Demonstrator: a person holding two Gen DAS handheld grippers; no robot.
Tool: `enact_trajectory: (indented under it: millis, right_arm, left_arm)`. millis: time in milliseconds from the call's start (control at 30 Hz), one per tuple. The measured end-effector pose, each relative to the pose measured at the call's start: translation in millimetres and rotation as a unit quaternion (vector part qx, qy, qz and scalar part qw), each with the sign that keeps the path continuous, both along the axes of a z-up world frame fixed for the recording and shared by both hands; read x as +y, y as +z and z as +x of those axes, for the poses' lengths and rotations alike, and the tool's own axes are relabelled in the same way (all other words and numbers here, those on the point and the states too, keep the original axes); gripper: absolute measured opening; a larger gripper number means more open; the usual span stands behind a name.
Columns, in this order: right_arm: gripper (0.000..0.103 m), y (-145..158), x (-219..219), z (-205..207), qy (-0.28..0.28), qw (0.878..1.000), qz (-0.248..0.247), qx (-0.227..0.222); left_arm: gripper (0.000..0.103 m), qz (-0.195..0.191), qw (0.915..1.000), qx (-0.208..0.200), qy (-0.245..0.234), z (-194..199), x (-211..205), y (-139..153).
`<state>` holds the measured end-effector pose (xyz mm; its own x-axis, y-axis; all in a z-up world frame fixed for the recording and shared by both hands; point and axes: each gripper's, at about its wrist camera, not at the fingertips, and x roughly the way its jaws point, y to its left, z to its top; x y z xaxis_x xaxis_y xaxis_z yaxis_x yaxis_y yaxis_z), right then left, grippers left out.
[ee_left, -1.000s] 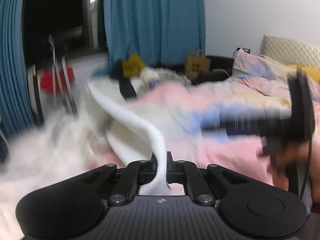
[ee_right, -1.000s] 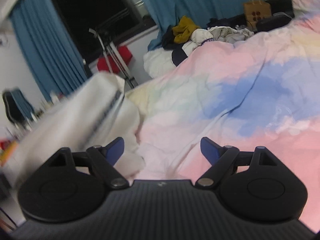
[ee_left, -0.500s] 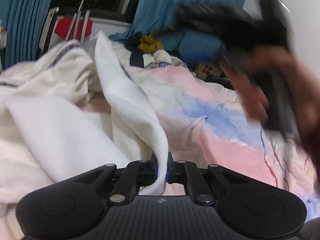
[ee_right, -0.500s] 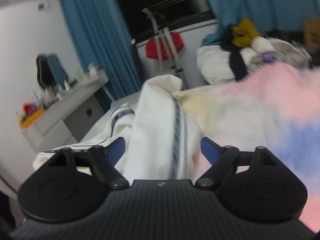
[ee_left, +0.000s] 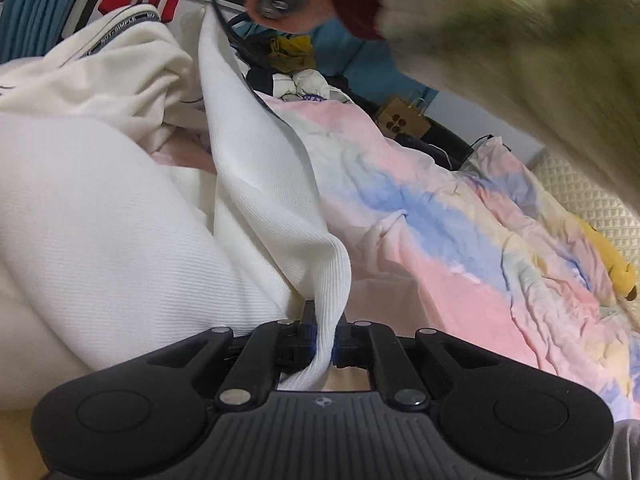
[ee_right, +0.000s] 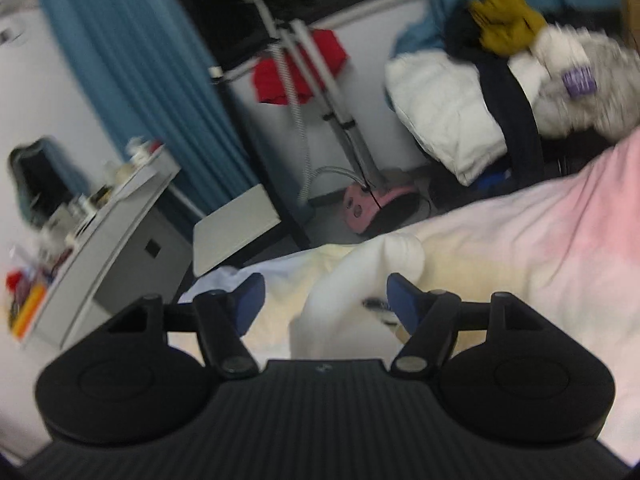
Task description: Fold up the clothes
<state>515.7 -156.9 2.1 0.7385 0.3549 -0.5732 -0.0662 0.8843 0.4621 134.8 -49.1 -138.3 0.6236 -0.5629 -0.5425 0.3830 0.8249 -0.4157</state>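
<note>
A white knit garment (ee_left: 120, 216) with a dark striped trim lies bunched on the pastel bedspread (ee_left: 440, 248). My left gripper (ee_left: 322, 340) is shut on a ribbed edge of the garment, which rises from the jaws in a fold. My right gripper (ee_right: 322, 300) is open, and a rounded white fold of the garment (ee_right: 360, 280) lies between its blue pads without being pinched. In the left wrist view the right hand and its fuzzy sleeve (ee_left: 520, 40) cross the top of the frame, blurred.
A pile of other clothes (ee_right: 500, 80) sits at the bed's far end. A garment steamer with a pink base (ee_right: 368, 204), a grey desk with clutter (ee_right: 100, 232) and blue curtains (ee_right: 140, 80) stand beyond the bed edge. A yellow plush (ee_left: 608, 264) lies by the headboard.
My right gripper has swung left and down over the garment's far fold at the bed edge. The left gripper keeps its hold and has barely moved.
</note>
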Motion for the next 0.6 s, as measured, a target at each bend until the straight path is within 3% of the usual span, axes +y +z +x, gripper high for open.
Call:
enact_trajectory:
  millis: [33, 100, 133, 167, 267, 333, 600]
  right_arm:
    - [0.065, -7, 2, 9, -0.013, 1.000, -0.012, 0.009]
    - [0.044, -22, 5, 24, -0.034, 0.999, -0.024, 0.033]
    - [0.023, -29, 4, 30, -0.034, 0.998, -0.009, 0.049]
    - [0.012, -33, 3, 33, -0.033, 0.998, 0.002, 0.059]
    - [0.007, -26, 1, 24, -0.036, 0.998, -0.028, 0.036]
    - [0.006, -10, -15, 7, -0.052, 0.998, -0.022, 0.007]
    - [0.006, 63, -127, -108, -0.139, 0.983, -0.025, -0.119]
  left_arm:
    - [0.007, -0.001, 1.0000, -0.002, -0.003, 1, 1, -3]
    - [0.007, 0.004, 0.9999, -0.010, -0.010, 0, 1, -6]
    - [0.007, 0.003, 0.9998, -0.013, -0.012, -2, 1, -6]
    - [0.007, 0.003, 0.9998, -0.016, -0.014, -4, 0, -6]
    - [0.007, 0.001, 0.9995, -0.023, -0.020, -13, 0, -5]
    - [0.007, 0.007, 0.9993, -0.026, -0.024, -16, 1, -5]
    - [0.007, 0.000, 0.9977, -0.056, -0.038, -29, 7, 13]
